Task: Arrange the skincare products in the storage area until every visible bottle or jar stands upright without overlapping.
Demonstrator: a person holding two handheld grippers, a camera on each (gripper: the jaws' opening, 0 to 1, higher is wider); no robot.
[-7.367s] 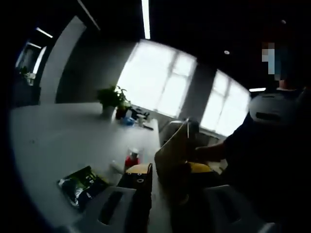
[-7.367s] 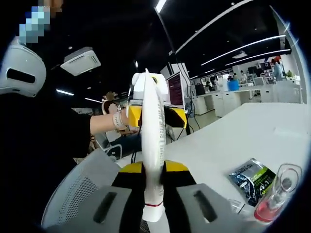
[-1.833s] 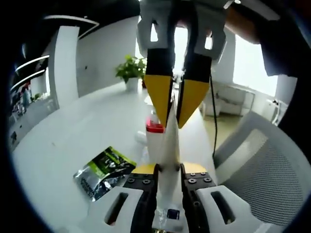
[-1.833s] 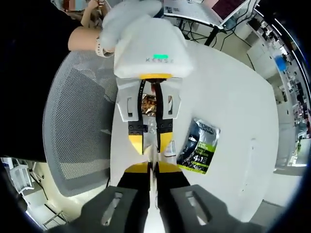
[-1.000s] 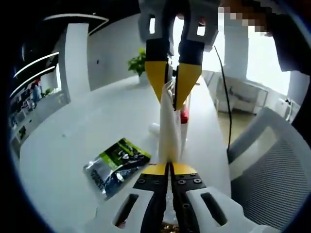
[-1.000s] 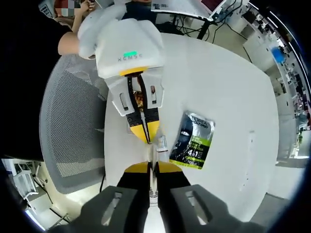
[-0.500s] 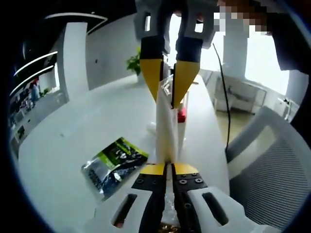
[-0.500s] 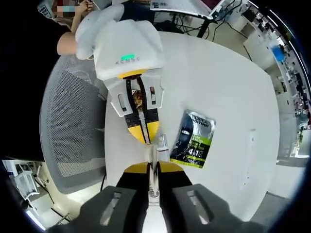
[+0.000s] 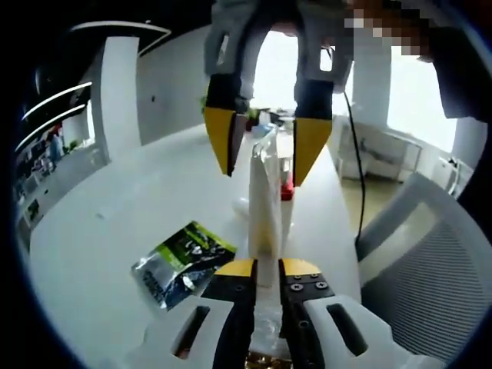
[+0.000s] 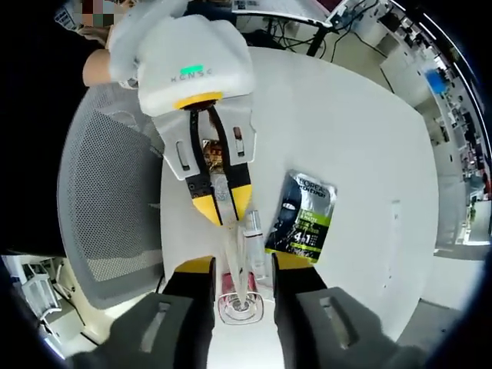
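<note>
— Who has the white tube [image 9: 264, 201]?
— The left gripper [image 9: 259, 270], jaws clamped on its lower end. The right gripper [image 9: 262, 146] stands spread around its tip, not touching.
— And the sachet [image 10: 300, 219]?
— Flat on the table [image 10: 361, 146], just beside the tube.

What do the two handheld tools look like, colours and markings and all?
Both match. The left tool has a rounded white housing with a green light strip and faint lettering, a yellow band below it, then white-and-black jaws ending in yellow tips. The right tool shows the same white frame with slots, black jaws and yellow tips. The person wears a dark sleeve.
</note>
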